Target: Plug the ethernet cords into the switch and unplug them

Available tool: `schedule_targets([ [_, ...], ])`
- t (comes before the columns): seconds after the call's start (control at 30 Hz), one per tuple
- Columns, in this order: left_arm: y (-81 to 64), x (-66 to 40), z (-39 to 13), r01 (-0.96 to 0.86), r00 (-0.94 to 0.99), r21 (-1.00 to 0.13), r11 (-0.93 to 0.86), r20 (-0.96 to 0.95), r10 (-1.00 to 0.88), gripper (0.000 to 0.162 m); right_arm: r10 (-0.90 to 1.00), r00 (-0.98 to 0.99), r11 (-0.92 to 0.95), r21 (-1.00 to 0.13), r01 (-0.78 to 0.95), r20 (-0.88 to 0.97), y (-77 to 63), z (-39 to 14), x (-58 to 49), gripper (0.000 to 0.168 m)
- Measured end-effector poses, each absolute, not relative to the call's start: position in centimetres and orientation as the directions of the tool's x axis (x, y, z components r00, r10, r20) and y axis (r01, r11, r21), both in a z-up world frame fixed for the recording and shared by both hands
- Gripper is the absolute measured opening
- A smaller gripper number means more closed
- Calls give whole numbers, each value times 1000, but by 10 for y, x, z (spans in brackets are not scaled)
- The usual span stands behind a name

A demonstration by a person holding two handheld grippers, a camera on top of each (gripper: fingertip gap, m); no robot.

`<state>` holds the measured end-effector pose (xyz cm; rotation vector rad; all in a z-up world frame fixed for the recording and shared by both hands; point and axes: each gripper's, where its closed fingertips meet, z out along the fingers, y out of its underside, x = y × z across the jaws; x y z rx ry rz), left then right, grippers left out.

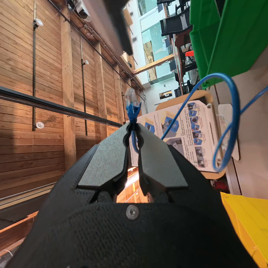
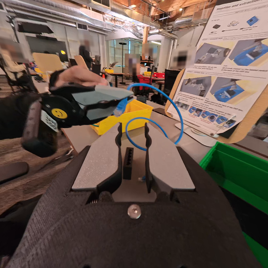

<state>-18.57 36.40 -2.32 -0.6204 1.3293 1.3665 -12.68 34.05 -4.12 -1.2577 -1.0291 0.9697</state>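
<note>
My left gripper [image 1: 133, 125] is shut on a blue ethernet cord [image 1: 232, 118] just behind its clear plug [image 1: 130, 96], held up in the air with the view tilted toward a wooden ceiling. In the right wrist view the left gripper [image 2: 124, 100] shows at upper left, held by a hand, its plug [image 2: 119, 111] pointing down and right. The cord [image 2: 179, 116] loops down to the table. My right gripper [image 2: 132, 126] is open and empty above a small black switch [image 2: 127, 163] on the grey table, its row of ports facing right. The cord's other plug [image 2: 141, 178] lies beside the switch.
A yellow bin [image 2: 127, 116] stands behind the switch, a green bin [image 2: 237, 171] at the right. An instruction sheet on a board [image 2: 226, 75] stands at the back right. The table's left edge [image 2: 69, 139] drops to carpet. People and desks are far behind. Left tips to right tips: about 7 centimetres.
</note>
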Motion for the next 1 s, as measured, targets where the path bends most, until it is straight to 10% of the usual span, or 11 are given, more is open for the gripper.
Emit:
schedule_targets([
  [0.67, 352, -166, -65, -796, -446, 559, 235, -802, 398, 3, 984, 33, -181, -976, 119, -178, 311, -86, -172, 34],
  [1.0, 360, -189, -90, -917, -307, 327, 230, -945, 116, 4, 972, 195, -165, -973, 161, -133, 344, -105, -176, 9],
])
